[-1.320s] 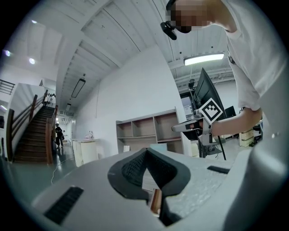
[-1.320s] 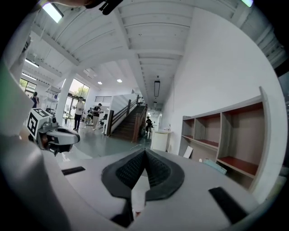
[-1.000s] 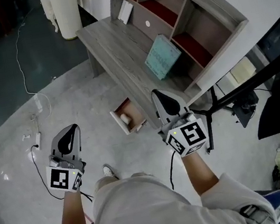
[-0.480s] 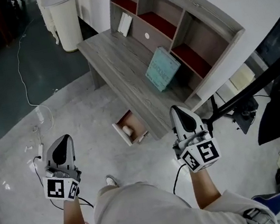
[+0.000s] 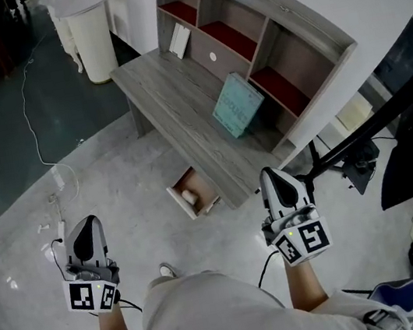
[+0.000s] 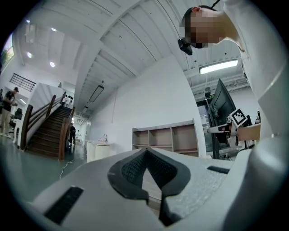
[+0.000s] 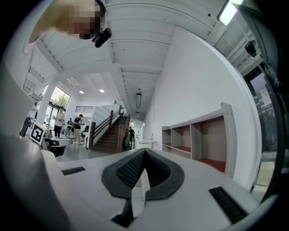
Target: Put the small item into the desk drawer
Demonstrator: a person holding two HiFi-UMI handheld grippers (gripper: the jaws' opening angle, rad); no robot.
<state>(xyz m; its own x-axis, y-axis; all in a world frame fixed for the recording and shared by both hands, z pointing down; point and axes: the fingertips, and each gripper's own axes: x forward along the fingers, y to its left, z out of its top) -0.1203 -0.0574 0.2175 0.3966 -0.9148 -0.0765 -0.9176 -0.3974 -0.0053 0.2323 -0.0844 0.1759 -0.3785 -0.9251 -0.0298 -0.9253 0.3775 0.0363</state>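
The grey wooden desk (image 5: 170, 95) has a small drawer (image 5: 206, 197) pulled out from its front edge. A small white item (image 5: 188, 196) lies inside the drawer. My left gripper (image 5: 84, 224) is shut and empty, held low over the floor well left of the drawer. My right gripper (image 5: 272, 174) is shut and empty too, right of the drawer near the desk's corner. In the left gripper view the left gripper (image 6: 145, 151) points level at the desk's shelf unit (image 6: 165, 137). In the right gripper view the right gripper (image 7: 143, 151) has its tips together.
A shelf unit (image 5: 263, 39) stands on the desk, with a teal book (image 5: 237, 105) leaning in front of it. A white bin (image 5: 90, 30) stands left of the desk. A cable (image 5: 32, 112) trails over the floor. A black stand and equipment (image 5: 356, 158) are at the right.
Both grippers have drawn back from the desk toward the person. The right one was beside the drawer and is now farther off. The drawer stays open with the item inside.
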